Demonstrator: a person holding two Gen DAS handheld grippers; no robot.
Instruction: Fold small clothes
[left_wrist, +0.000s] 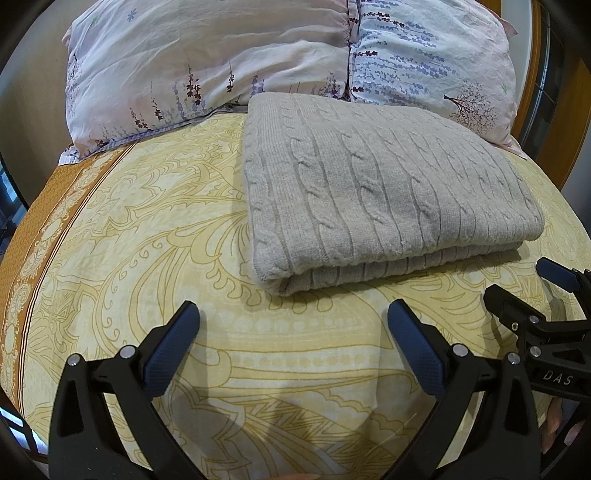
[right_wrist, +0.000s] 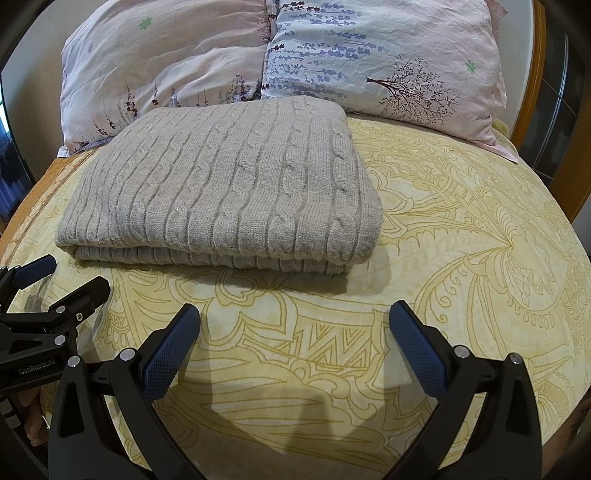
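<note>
A grey cable-knit sweater (left_wrist: 380, 188) lies folded into a thick rectangle on the yellow patterned bedsheet (left_wrist: 147, 229); the right wrist view has the sweater (right_wrist: 229, 195) at centre left. My left gripper (left_wrist: 293, 315) hovers open just short of its near folded edge, holding nothing. My right gripper (right_wrist: 294, 315) is open too, a little before the sweater's right near corner. Each gripper shows in the other's view: the right gripper (left_wrist: 524, 288) at the far right edge, the left gripper (right_wrist: 62, 277) at the far left, both with fingers apart.
Two floral pillows (left_wrist: 207, 62) (right_wrist: 388, 55) lean at the head of the bed behind the sweater. An orange border strip (left_wrist: 40, 221) runs along the sheet's left side. A wooden headboard (right_wrist: 535, 74) rises at the right. Bare sheet (right_wrist: 480, 240) spreads right of the sweater.
</note>
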